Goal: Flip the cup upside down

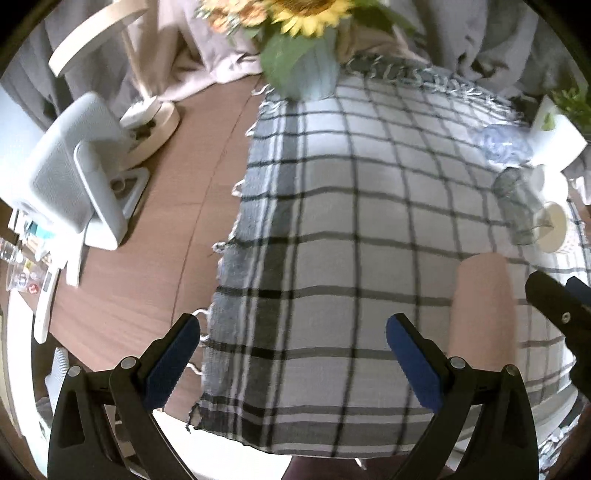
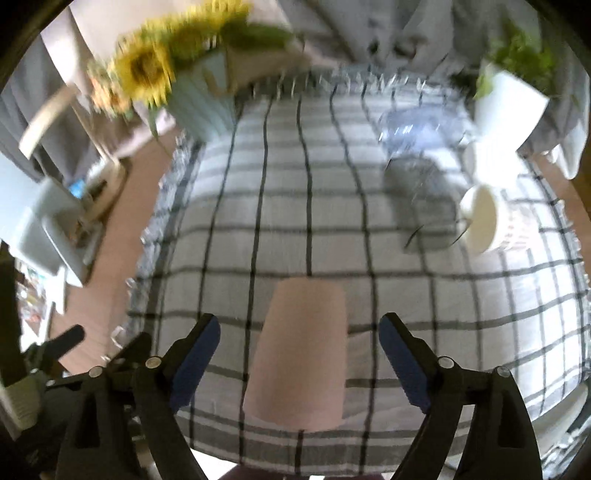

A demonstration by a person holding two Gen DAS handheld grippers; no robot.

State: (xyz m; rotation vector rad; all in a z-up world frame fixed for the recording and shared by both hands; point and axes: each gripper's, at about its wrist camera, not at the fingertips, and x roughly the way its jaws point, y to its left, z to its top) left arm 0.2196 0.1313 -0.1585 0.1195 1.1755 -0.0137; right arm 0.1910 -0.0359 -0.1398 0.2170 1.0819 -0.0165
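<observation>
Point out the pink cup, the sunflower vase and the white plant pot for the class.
pink cup (image 2: 303,354), right wrist view, on the middle of its side wall.
sunflower vase (image 1: 314,74), left wrist view, on its pale blue body.
white plant pot (image 2: 506,107), right wrist view, on its front wall.

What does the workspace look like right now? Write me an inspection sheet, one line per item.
Surface: plaid cloth over a wooden table.
Job's things: pink cup standing on the cloth, wider end down, apparently already inverted; nothing touches it.
Clutter: sunflower vase, white planter, white mug, dark glass and clear plastic item at the far right; all blurred.
Grippers: right gripper open, fingers either side of the cup, apart from it; left gripper open over bare cloth.
Cables: nothing seen.
Surroundings: white device on a stand, round lamp, grey curtains.
</observation>
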